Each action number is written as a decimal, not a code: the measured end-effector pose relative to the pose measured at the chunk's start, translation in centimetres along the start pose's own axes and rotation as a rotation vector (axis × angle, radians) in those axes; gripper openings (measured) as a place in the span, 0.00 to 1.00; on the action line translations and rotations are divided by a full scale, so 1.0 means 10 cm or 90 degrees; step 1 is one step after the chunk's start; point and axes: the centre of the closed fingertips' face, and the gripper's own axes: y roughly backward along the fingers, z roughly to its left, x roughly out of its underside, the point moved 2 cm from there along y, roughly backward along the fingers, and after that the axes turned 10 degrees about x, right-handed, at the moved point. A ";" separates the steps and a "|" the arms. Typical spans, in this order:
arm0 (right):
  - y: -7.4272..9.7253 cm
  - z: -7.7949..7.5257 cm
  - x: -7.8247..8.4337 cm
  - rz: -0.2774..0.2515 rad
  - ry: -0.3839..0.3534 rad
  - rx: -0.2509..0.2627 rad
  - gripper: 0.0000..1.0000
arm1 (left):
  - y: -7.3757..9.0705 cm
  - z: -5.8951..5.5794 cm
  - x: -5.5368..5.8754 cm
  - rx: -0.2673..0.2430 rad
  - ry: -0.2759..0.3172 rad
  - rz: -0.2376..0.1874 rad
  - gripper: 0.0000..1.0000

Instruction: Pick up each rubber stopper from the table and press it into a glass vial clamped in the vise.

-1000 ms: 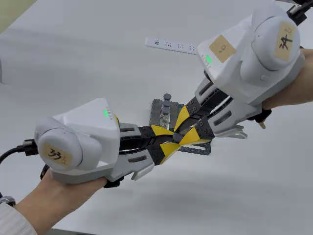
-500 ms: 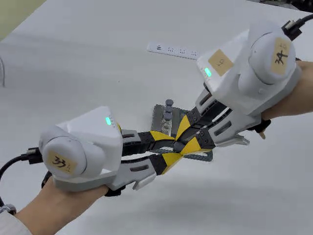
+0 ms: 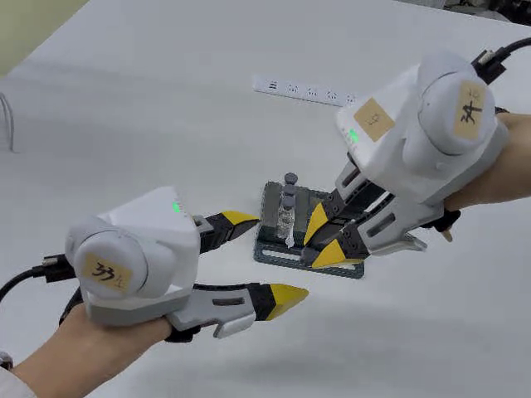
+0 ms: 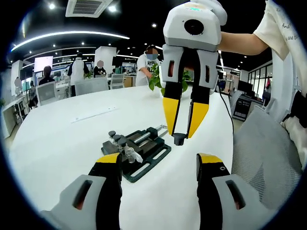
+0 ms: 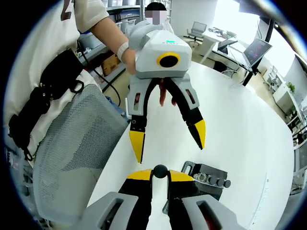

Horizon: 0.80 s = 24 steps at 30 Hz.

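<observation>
The left tool (image 3: 274,255) has opened and let go of the stopper (image 4: 179,139).

Vials (image 3: 287,219) in vise (image 3: 269,249); power strip (image 3: 303,89) behind

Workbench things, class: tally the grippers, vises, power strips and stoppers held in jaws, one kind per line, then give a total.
Grippers: 2 (left gripper, right gripper)
Vise: 1
Power strip: 1
Stopper held in jaws: 1
Total: 5
</observation>
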 end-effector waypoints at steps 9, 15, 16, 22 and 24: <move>-0.04 -0.02 0.04 0.007 -0.003 -0.002 0.07 | 0.07 0.12 0.06 -0.043 0.017 0.007 0.93; -0.05 -0.03 0.05 0.010 -0.005 -0.004 0.07 | 0.13 0.20 0.14 -0.057 0.029 0.020 0.99; -0.05 -0.03 0.05 0.010 -0.005 -0.004 0.06 | 0.13 0.19 0.15 -0.056 0.031 0.021 0.99; -0.09 -0.08 0.08 0.015 -0.005 -0.006 0.06 | 0.19 0.25 0.18 -0.068 0.032 0.017 0.99; -0.11 -0.10 0.10 0.018 -0.004 -0.007 0.06 | 0.20 0.26 0.20 -0.070 0.034 0.022 0.99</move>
